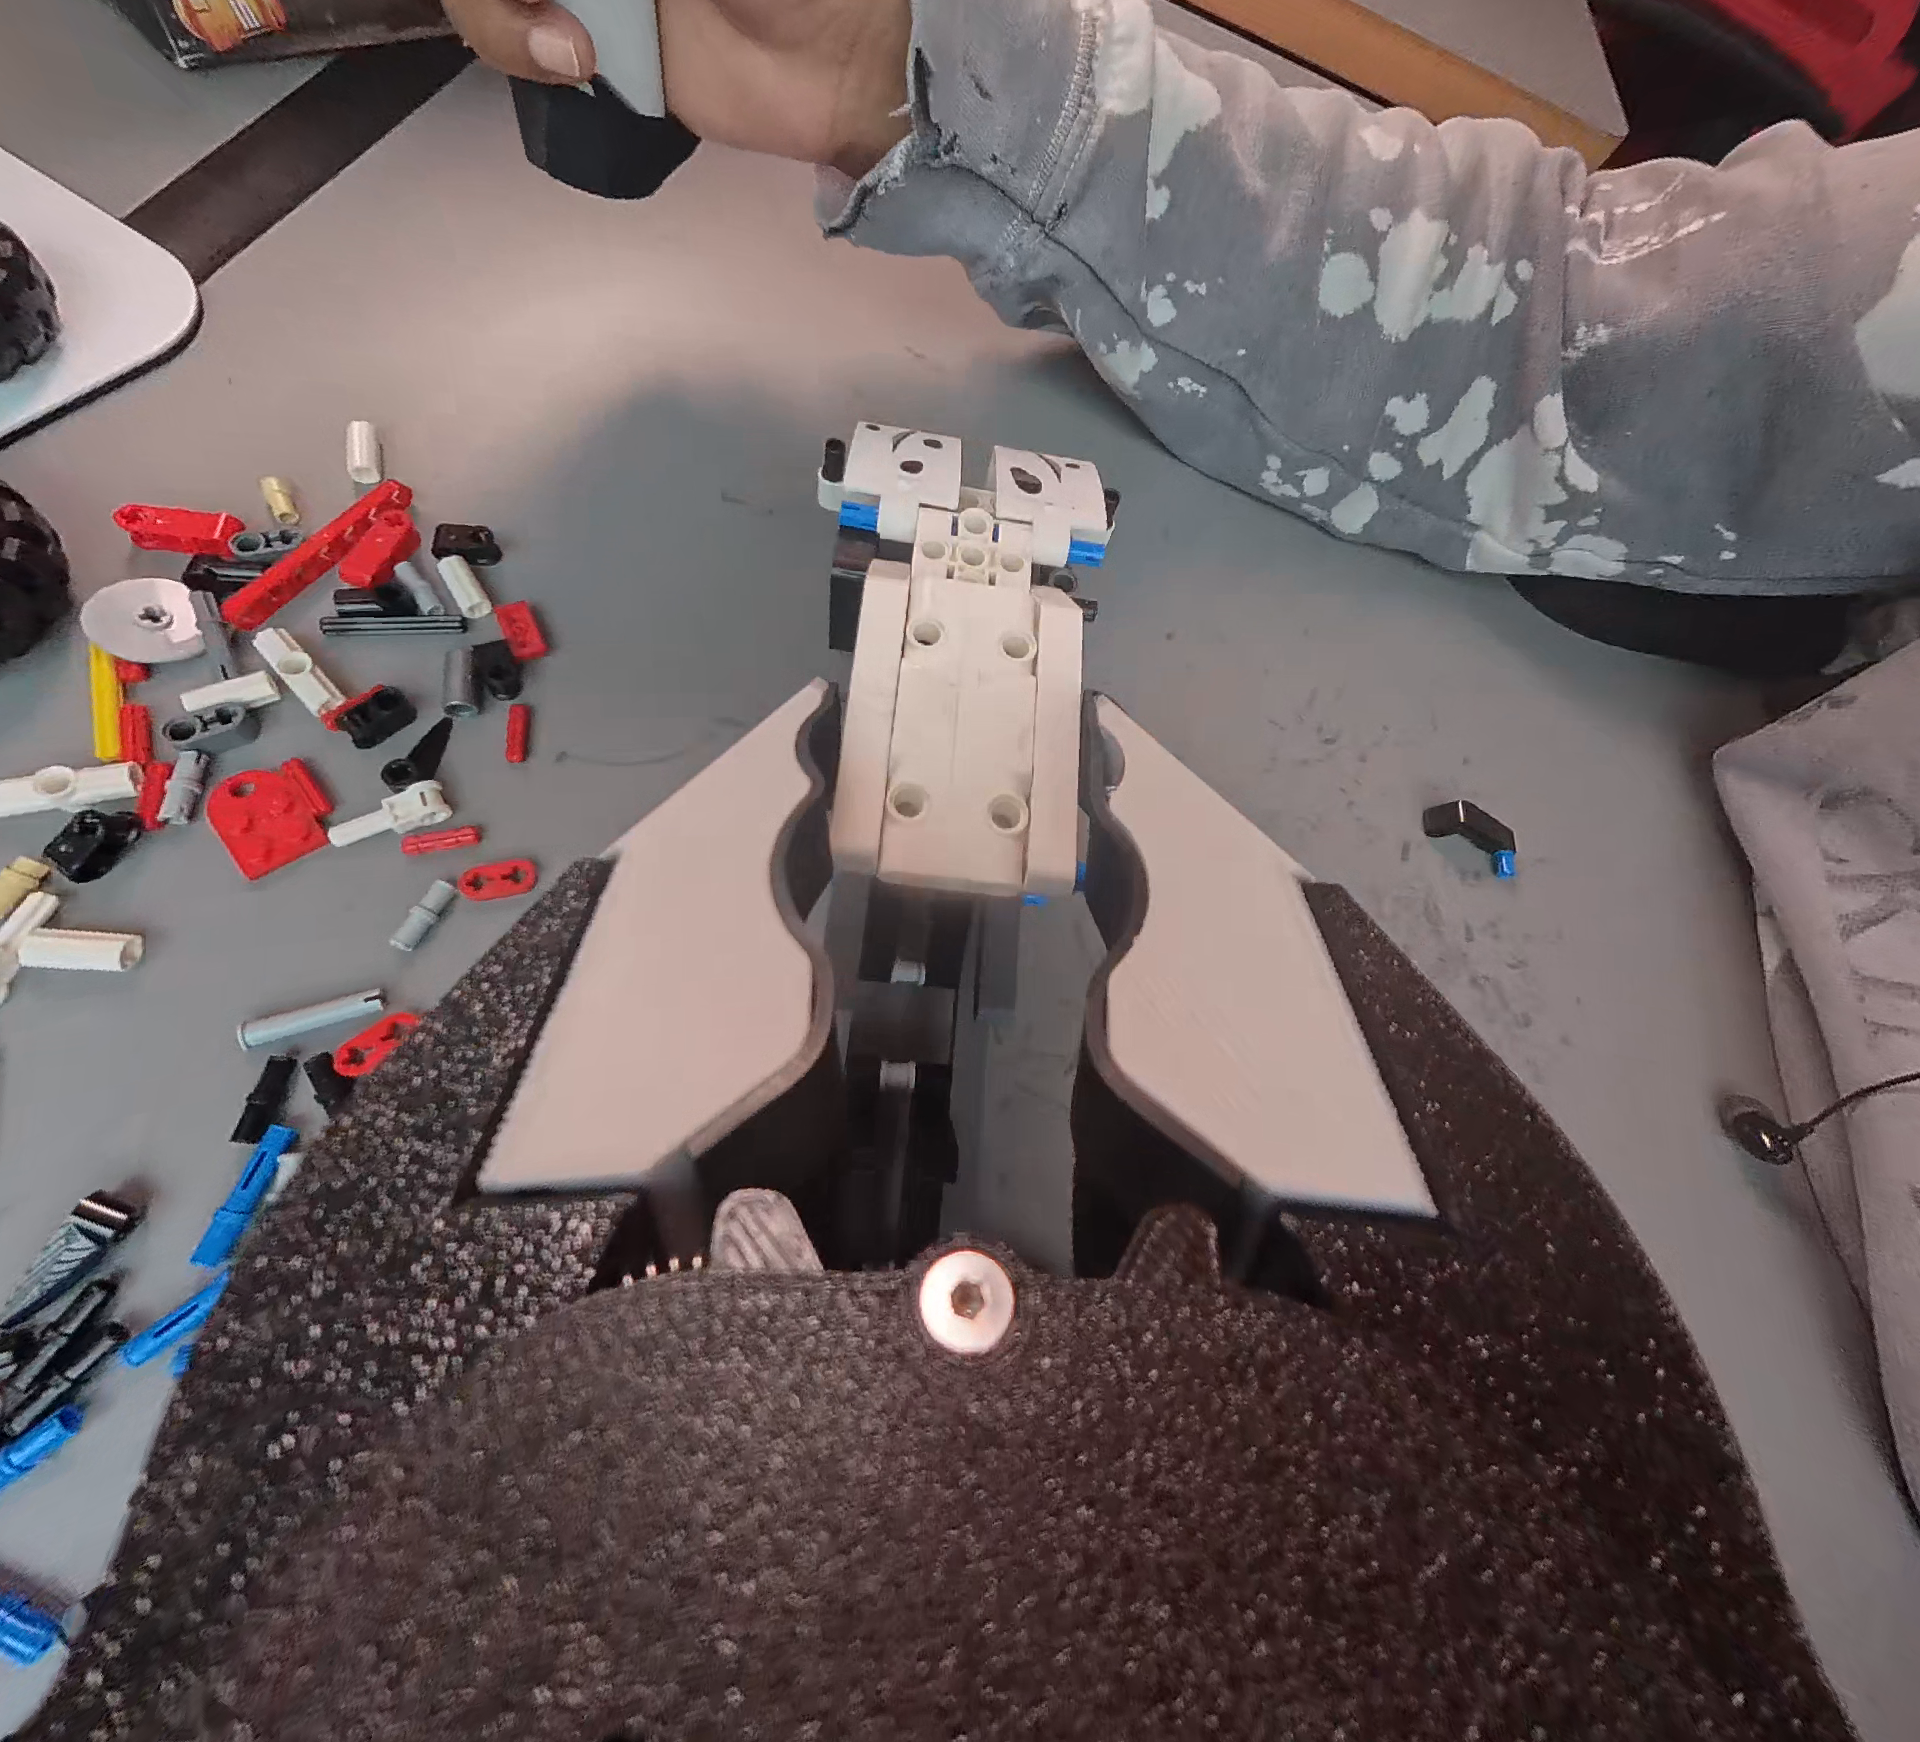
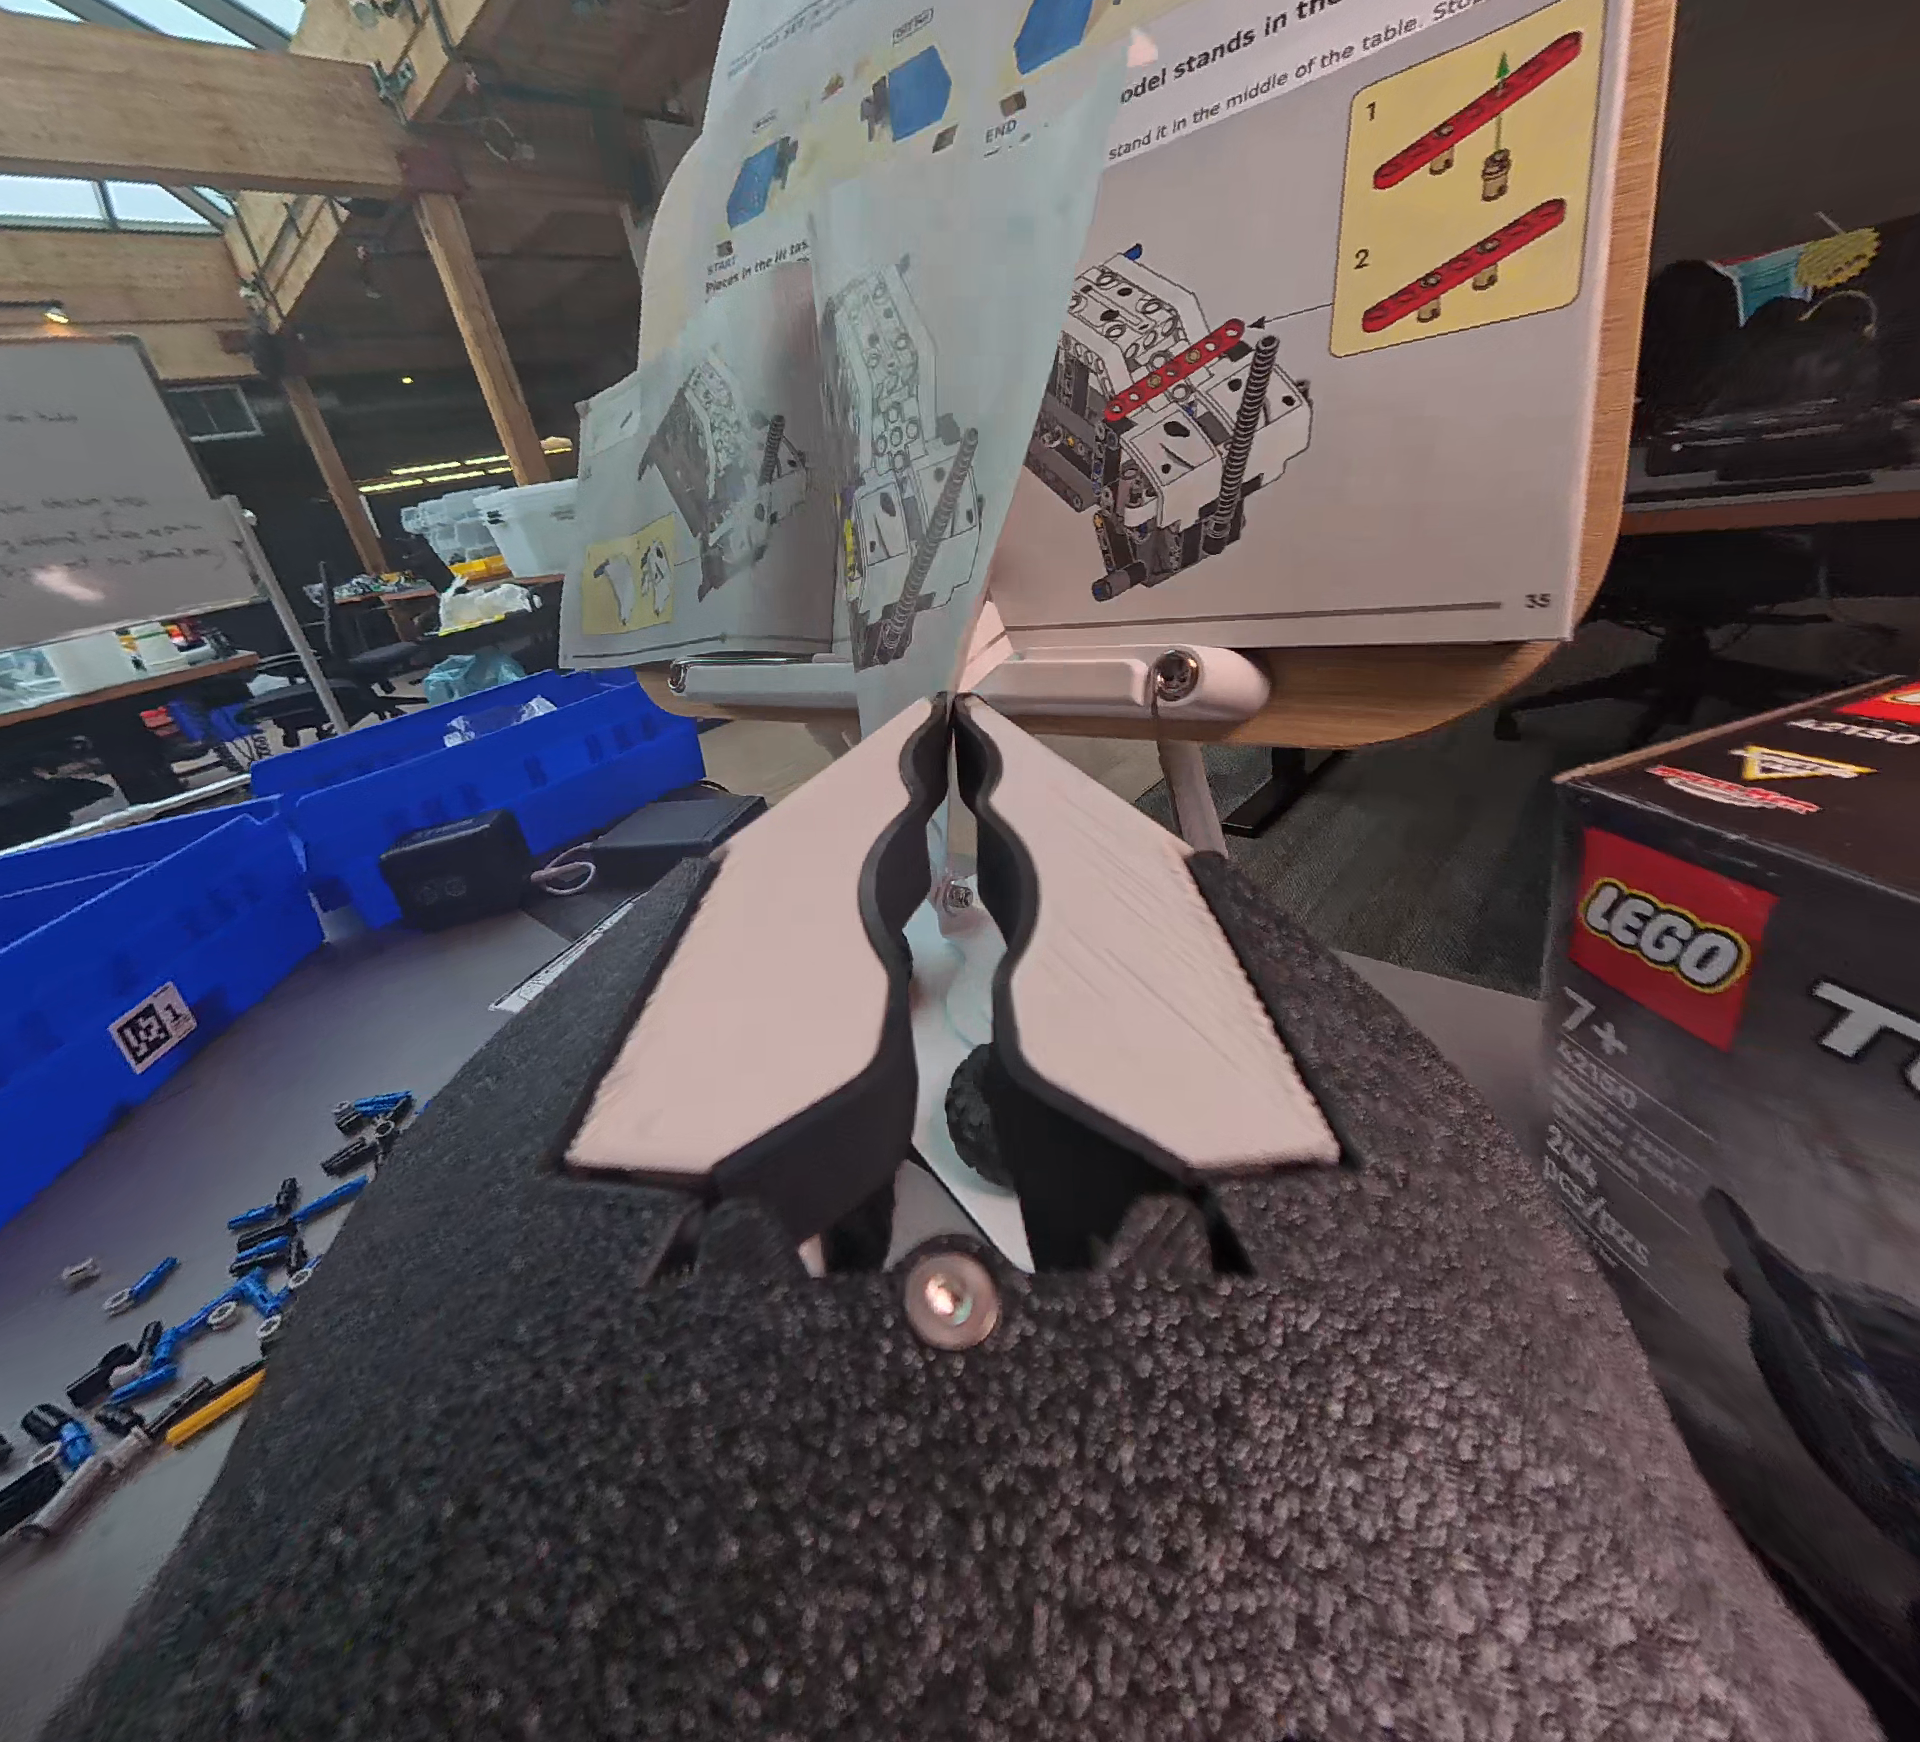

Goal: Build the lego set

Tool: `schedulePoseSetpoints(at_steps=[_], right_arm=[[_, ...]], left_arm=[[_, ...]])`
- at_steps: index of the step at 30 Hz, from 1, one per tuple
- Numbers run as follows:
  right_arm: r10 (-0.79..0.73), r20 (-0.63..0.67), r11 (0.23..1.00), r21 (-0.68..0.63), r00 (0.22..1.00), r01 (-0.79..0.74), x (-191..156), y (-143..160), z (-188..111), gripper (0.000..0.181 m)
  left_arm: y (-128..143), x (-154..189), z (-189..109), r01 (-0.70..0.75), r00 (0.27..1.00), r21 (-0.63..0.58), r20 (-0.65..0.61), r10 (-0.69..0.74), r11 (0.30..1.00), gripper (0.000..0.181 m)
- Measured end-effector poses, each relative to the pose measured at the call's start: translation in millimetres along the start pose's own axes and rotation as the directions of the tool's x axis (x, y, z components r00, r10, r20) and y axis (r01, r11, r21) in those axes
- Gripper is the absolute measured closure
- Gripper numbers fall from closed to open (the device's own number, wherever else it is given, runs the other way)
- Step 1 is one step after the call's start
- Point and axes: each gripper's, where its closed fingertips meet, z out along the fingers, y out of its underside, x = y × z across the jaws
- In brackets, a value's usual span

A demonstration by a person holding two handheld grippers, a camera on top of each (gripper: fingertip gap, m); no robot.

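Left wrist view, left gripper (image 1: 961, 747) jaws clamping white model (image 1: 961, 705), right gripper (image 2: 951, 705) raised, jaws pinching booklet page (image 2: 935, 445).

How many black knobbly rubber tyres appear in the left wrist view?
2: one tyre on the white tray far left, another tyre below on the grey table; more may be hidden.

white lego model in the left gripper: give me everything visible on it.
The white lego model is a partly built plastic assembly: white panels with round pin holes, blue pins at its far end and sides, black parts beneath. It lies lengthwise, pointing away from the camera, over the grey table. The left gripper is shut on its near end, fingers pressing both sides.
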Motion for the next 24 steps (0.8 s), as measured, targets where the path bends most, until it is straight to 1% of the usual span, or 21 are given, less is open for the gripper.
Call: schedulePoseSetpoints(at_steps=[5, 10, 17, 19, 21, 24], right_arm=[[0.001, -0.004, 1.0, -0.026, 1.0, -0.001, 4, 8, 0, 0.181], [-0.032, -0.016, 0.998, -0.055, 0.999, 0.031, 7, 9, -1, 0.181], [-0.033, -0.132, 0.999, -0.029, 0.991, 0.029, 30, -10, -11, 0.181], [-0.06, -0.161, 0.998, -0.031, 0.985, 0.055, 35, -15, -13, 0.181], [-0.087, -0.186, 0.996, -0.033, 0.979, 0.083, 42, -23, -13, 0.181], [-0.085, -0.212, 0.996, -0.027, 0.974, 0.081, 52, -37, -13, 0.181]], left_arm=[[0, 0, 0, -0.005, 1.0, 0.013, -0.012, 0.005, 1.0, 0.136], [2, 4, 0, -0.048, 0.999, 0.001, -0.023, 0.048, 0.999, 0.136], [4, 6, 0, -0.057, 0.998, -0.012, -0.026, 0.057, 0.998, 0.136], [4, 6, 0, -0.057, 0.998, -0.014, -0.022, 0.057, 0.998, 0.136], [4, 6, 0, -0.058, 0.998, -0.016, -0.018, 0.057, 0.998, 0.136], [4, 6, -1, -0.059, 0.998, -0.017, -0.014, 0.058, 0.998, 0.136]])
